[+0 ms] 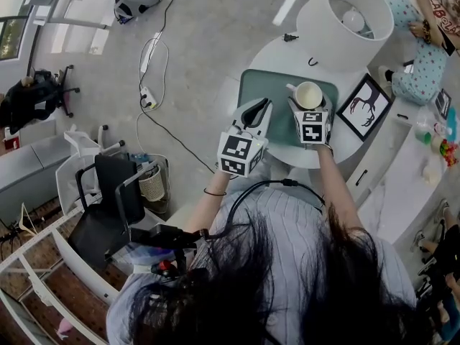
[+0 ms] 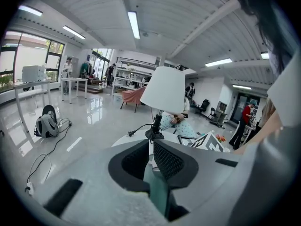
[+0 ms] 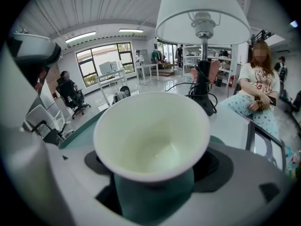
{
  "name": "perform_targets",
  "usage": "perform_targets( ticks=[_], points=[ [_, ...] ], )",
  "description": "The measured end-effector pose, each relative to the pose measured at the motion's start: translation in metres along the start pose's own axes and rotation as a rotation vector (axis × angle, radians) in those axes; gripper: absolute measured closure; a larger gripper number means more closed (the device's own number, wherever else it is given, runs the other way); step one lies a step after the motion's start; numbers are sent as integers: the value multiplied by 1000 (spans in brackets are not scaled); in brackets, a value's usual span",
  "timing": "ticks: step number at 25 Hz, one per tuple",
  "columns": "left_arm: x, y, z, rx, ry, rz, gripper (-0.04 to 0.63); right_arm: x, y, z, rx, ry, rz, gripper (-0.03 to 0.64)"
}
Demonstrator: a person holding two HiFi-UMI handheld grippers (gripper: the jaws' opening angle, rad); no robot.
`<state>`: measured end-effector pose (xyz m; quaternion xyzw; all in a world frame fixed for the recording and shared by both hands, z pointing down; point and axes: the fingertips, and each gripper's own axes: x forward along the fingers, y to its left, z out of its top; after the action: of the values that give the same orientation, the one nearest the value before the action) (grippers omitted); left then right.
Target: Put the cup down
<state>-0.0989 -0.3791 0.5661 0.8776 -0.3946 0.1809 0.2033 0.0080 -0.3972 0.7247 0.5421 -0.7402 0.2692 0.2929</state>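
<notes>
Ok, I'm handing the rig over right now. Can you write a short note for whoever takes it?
Right gripper: shut on the cup, which is upright and looks empty.
Left gripper: jaws slightly apart, nothing between them, over the left part of the green mat.
Where: the cup is over the mat on the round white table, with the lamp beyond it.
Done: the cup is at the mat.
Left: I cannot tell whether its base touches the mat. Probably lower it, open the right jaws and back off.
</notes>
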Motion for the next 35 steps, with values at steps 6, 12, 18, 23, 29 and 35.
perform_targets(
  ticks=[6,12,18,23,29,35],
  points=[
    [-4,1,2,-3,-13,10,555,-9,3,4,50,-24,21,199],
    [-9,-3,6,-5,-33,13,555,-33,4,12,89,-65,39,199],
    [-13,-9,8,-7,-48,16,555,-64,8,29,97,-147,54,199],
    [-13,-15,13,-5,-70,27,555,-87,4,38,162,-190,79,201],
    [-17,-27,17,-7,-89,46,555,-118,11,59,199,-273,190,201],
    [-23,-43,18,-10,-115,81,555,-145,16,71,193,-310,260,201]
  ],
)
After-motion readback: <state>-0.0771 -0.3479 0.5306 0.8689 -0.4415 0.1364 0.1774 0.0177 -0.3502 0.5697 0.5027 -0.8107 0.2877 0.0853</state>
